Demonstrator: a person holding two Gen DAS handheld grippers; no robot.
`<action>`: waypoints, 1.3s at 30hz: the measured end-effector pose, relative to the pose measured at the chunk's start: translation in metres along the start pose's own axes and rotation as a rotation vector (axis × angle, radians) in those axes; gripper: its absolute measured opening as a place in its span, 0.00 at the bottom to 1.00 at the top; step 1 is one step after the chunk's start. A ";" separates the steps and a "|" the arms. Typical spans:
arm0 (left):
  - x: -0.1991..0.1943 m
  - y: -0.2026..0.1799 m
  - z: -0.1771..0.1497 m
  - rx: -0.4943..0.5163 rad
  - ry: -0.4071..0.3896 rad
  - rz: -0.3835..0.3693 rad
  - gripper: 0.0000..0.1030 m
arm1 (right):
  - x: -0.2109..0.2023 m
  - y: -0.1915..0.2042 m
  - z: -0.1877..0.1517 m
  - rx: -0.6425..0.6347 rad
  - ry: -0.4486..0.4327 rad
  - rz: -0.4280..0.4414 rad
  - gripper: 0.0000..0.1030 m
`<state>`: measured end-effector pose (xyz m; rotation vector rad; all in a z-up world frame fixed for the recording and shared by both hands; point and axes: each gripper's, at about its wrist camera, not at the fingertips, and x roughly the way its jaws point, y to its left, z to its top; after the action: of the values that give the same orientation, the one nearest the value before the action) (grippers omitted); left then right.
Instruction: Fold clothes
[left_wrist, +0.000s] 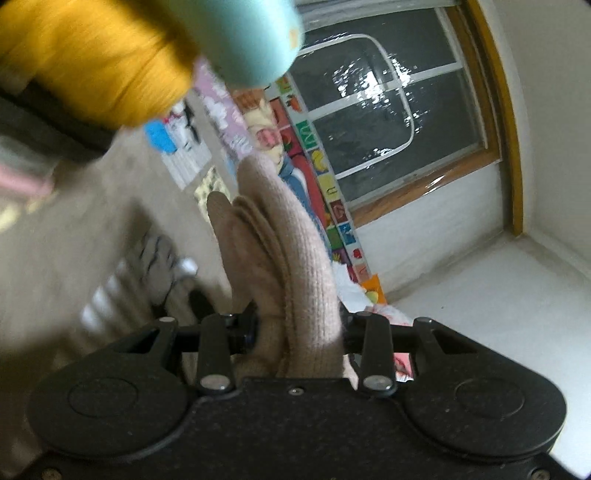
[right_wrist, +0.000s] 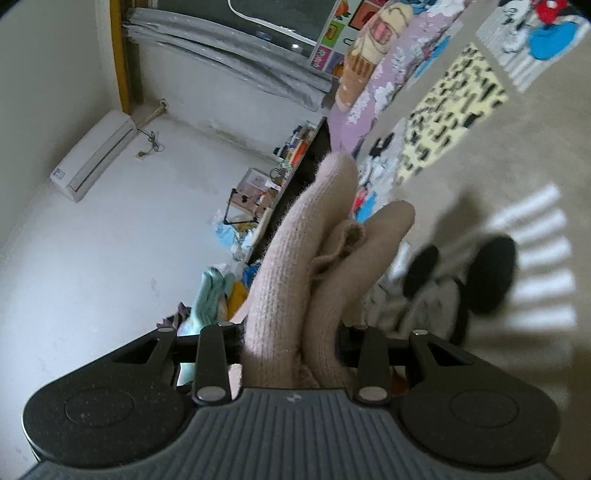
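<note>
While both cameras are tilted and blurred, the left gripper (left_wrist: 258, 206) and right gripper (right_wrist: 365, 199), fingers covered w/ beige knit, each pinch a beige fabric edge (right_wrist: 343, 236), so jaws are pressed together on it. Garments w/ cartoon prints (right_wrist: 436, 288) lie spread on the beige surface (right_wrist: 517, 155). I judge a fold is being carried; next needs both edges laid down aligned

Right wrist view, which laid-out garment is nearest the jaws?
The grey garment with black mouse ears; the yellow patterned cloth and striped top lie farther off.
</note>
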<state>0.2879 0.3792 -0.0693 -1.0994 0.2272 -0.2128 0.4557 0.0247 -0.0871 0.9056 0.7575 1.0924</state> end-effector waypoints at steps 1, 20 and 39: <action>0.004 -0.002 0.007 0.003 -0.010 -0.007 0.33 | 0.005 0.002 0.006 -0.009 -0.001 0.009 0.36; 0.030 0.020 -0.051 0.213 0.029 0.572 0.75 | 0.021 -0.046 -0.005 -0.127 -0.043 -0.382 0.65; -0.078 -0.080 -0.157 0.244 0.201 0.597 1.00 | -0.130 0.095 -0.139 -0.230 0.011 -0.539 0.95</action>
<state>0.1635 0.2323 -0.0596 -0.7278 0.6779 0.1817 0.2596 -0.0487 -0.0539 0.4585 0.8059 0.6868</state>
